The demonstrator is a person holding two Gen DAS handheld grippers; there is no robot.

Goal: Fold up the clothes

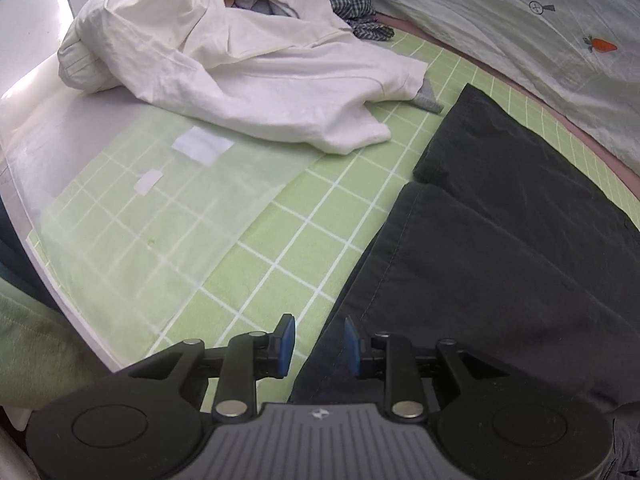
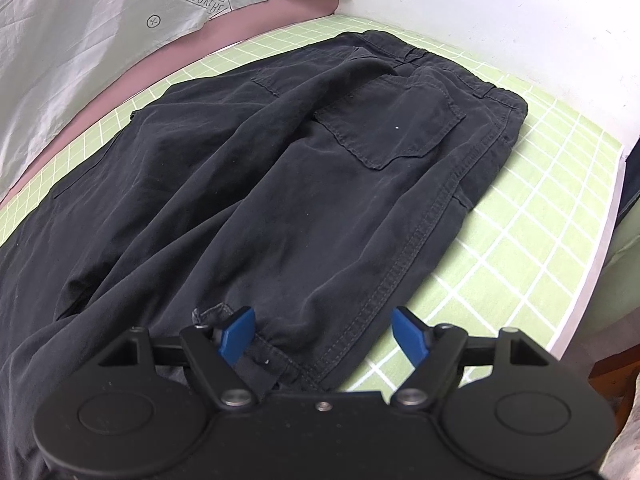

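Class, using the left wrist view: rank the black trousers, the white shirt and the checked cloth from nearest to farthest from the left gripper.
From the left gripper:
1. Black trousers, right beside it, on the right.
2. White shirt, crumpled in the middle distance, upper left.
3. Checked cloth, at the far edge, behind the shirt.

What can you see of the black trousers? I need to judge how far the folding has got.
The black trousers lie on the green grid mat, thin, slightly creased cloth. Waistband, back patch pocket and double-stitched side seam face up; two hemmed leg ends lie side by side. Neither open gripper grips them.
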